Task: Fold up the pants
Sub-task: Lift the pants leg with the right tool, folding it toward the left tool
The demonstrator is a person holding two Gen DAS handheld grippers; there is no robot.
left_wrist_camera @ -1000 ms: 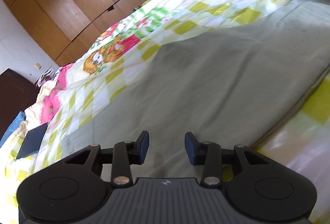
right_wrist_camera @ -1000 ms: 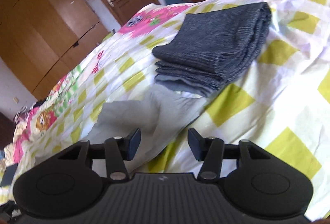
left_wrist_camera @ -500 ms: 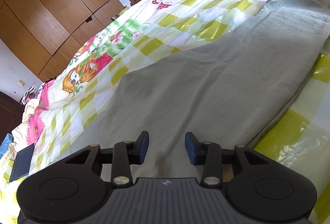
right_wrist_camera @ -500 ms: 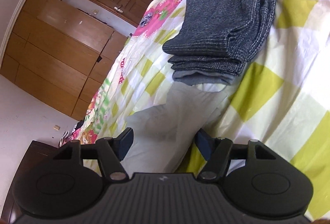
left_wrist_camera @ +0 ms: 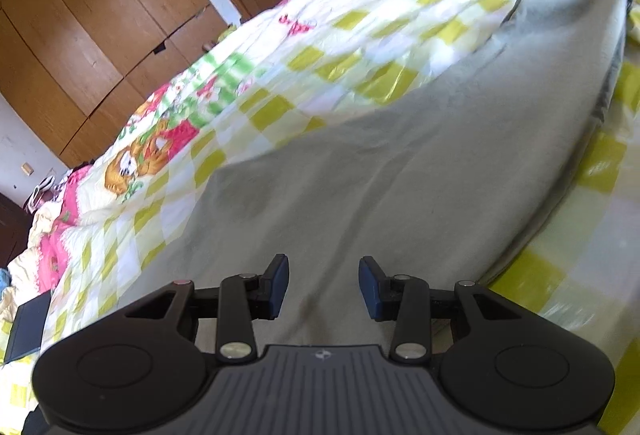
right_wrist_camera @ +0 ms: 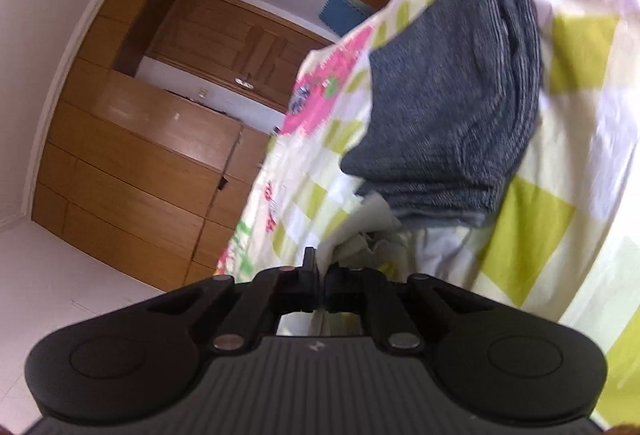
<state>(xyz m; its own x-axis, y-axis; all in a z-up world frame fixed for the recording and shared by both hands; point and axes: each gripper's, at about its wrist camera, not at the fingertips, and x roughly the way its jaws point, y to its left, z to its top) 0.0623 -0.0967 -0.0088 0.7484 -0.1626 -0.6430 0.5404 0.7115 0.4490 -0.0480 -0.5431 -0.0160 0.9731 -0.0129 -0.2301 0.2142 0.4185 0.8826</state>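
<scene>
Pants (left_wrist_camera: 400, 163): one grey pair, right gripper (right_wrist_camera: 321, 275) pinching its corner, left gripper (left_wrist_camera: 323, 285) released

**Right wrist view: jaws closed on grey cloth**

Right gripper (right_wrist_camera: 321, 277) pinched together on a bunched edge of the light grey pants (right_wrist_camera: 362, 235). Folded dark grey garment (right_wrist_camera: 448, 107) lies just beyond, on the checked yellow-and-white quilt (right_wrist_camera: 560, 219). Wooden wardrobe (right_wrist_camera: 132, 163) and door (right_wrist_camera: 240, 47) behind, view tilted.
</scene>
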